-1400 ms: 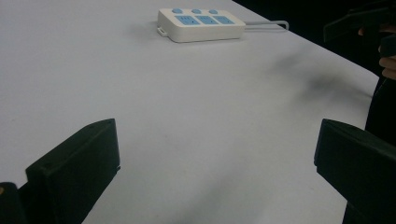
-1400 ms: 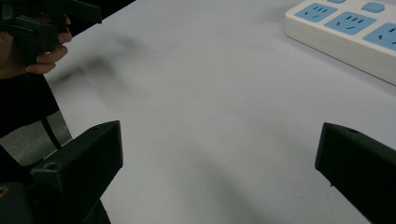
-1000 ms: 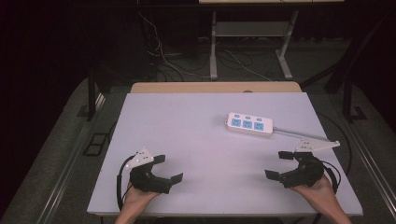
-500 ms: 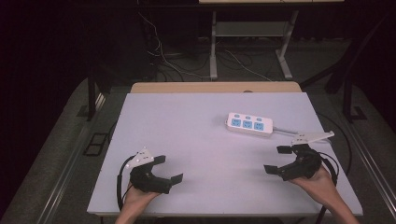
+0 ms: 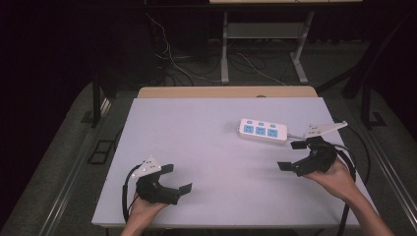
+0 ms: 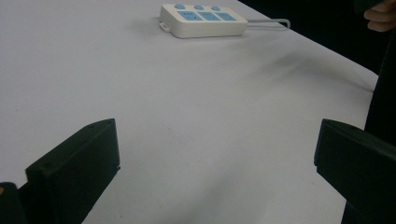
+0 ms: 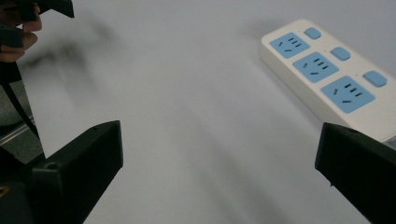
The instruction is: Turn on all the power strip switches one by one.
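We hold two grippers over the table (image 5: 206, 128), one in each hand. Our right gripper (image 5: 292, 155) hangs at the right side of the table, its jaws spread wide with nothing between them; in the right gripper view the same right gripper (image 7: 219, 172) shows only bare tabletop in the gap. Our left gripper (image 5: 176, 178) sits at the near left, also spread wide and holding nothing, and the left gripper view again shows the left gripper (image 6: 217, 168) with plain table surface between the jaws.

Just to the far left of the right gripper lies one power strip (image 5: 263, 131), flat on the table at its right half, nearer the far edge than the near one, and not touched by either gripper. It is well apart from the left gripper, which sees the power strip (image 6: 203, 20) far across the table.

The strip is a white, rounded bar. We count three blue socket faces in a row along it, and three small blue buttons, one beside each socket, clearest where the power strip (image 7: 329, 79) fills the right gripper view's far right. One pale cord (image 6: 267, 22) leaves its right end.
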The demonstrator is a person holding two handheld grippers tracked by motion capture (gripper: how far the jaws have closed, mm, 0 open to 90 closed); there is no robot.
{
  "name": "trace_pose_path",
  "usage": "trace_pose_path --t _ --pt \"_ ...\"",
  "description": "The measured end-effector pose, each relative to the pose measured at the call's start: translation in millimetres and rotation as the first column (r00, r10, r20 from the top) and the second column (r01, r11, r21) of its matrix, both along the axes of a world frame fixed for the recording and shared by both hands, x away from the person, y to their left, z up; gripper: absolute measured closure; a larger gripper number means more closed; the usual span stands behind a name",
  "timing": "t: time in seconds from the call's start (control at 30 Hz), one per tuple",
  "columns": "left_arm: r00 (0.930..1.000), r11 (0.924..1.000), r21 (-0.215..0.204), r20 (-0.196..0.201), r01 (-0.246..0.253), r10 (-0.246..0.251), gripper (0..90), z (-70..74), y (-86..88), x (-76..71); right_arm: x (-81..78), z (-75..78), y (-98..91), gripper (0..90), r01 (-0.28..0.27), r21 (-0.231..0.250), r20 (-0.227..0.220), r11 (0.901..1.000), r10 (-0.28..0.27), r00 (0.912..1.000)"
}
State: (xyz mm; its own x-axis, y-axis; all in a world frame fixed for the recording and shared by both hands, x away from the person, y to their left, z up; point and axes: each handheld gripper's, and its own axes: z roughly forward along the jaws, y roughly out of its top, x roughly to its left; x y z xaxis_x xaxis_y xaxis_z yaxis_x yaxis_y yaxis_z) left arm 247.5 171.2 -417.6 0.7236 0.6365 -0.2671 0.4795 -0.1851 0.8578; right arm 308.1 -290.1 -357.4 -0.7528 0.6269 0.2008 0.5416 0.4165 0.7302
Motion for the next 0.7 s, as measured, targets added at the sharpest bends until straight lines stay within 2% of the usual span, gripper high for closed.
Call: trace_pose_path --t 0.33,0.7 --pt "1.0 1.0 -0.002 0.003 0.002 -0.002 0.0 0.1 0.1 0.0 22.6 11.9 -2.9 0.9 0.007 -0.012 0.007 0.9999 -0.006 1.0" --pt "1.0 1.0 -0.002 0.002 0.002 -0.002 0.0 -0.1 0.7 -0.4 44.3 10.3 -5.0 0.9 0.02 -0.031 -0.005 0.9993 -0.02 0.9998"
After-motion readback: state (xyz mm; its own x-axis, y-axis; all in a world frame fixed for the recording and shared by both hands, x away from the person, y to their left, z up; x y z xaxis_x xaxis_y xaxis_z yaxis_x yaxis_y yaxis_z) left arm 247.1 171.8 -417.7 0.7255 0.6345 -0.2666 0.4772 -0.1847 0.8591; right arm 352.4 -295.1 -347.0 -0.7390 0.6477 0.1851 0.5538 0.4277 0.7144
